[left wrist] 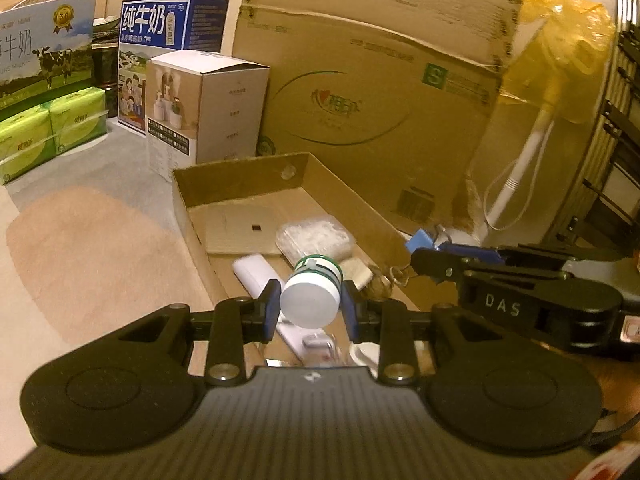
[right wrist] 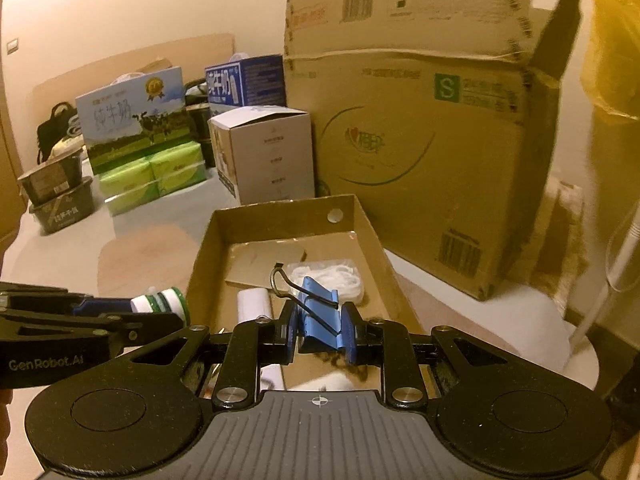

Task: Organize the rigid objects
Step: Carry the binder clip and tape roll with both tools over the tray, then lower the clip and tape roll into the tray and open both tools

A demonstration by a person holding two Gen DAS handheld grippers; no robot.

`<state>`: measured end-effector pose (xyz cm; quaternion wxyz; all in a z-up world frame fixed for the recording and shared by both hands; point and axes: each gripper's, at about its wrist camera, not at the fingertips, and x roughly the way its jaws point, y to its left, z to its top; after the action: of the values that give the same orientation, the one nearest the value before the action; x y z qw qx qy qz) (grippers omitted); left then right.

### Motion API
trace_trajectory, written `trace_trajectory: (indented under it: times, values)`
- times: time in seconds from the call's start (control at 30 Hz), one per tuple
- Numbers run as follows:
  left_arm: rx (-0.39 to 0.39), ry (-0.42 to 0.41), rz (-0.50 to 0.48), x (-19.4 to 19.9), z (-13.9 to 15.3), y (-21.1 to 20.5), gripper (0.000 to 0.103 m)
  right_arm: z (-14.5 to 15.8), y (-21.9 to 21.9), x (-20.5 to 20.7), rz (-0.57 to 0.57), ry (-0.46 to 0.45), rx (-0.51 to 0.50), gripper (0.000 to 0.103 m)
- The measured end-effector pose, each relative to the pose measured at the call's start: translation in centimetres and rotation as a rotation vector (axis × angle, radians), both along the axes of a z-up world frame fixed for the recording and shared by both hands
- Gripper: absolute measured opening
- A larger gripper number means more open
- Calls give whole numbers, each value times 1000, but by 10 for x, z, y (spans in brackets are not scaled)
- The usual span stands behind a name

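My left gripper [left wrist: 308, 306] is shut on a small white bottle [left wrist: 310, 294] with green bands, held bottom toward the camera above the near end of a shallow cardboard tray [left wrist: 240, 168]. My right gripper [right wrist: 320, 330] is shut on a blue binder clip [right wrist: 318, 314] with wire handles, over the same tray [right wrist: 280, 210]. Each gripper shows in the other's view: the right one [left wrist: 416, 246] at right, the left one [right wrist: 160, 304] at left with the bottle [right wrist: 168, 302]. In the tray lie a white tube [left wrist: 254, 272], a clear bag of white pieces [left wrist: 316, 236] and a flat card [left wrist: 236, 232].
A big cardboard box [left wrist: 380, 92] stands right behind the tray. A white product box [left wrist: 208, 108], milk cartons [left wrist: 172, 24] and green tissue packs [left wrist: 48, 128] crowd the back left. A white fan pole [left wrist: 524, 160] with yellow plastic stands at right. Bare floor lies left of the tray.
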<state>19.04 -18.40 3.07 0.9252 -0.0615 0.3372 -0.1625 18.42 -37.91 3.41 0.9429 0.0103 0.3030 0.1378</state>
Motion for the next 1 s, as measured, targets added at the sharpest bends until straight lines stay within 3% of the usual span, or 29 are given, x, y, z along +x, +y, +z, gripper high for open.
trace_trajectory:
  times: [0.23,0.47,0.6,0.67,0.7,0.73,0.87,1.0]
  values:
    - [34,3,53,48,-15,0,29,-18,7,51,47,48,10,23]
    - [43,3,83,71,-27,7,29,-34,12,80,66,88,29,23]
    - [37,-2,96,68,-25,15,55,-35,14,85,57,91,36,26]
    - [37,-13,106,61,-21,19,67,-32,12,81,41,79,42,41]
    - [35,-16,107,58,-19,21,73,-29,11,78,33,71,45,58]
    - [31,-20,112,53,-17,23,76,-26,10,75,29,64,49,67]
    - [16,-21,132,33,-6,35,84,-9,7,53,16,37,53,68]
    - [34,-38,166,1,5,49,100,7,6,21,-3,44,74,73]
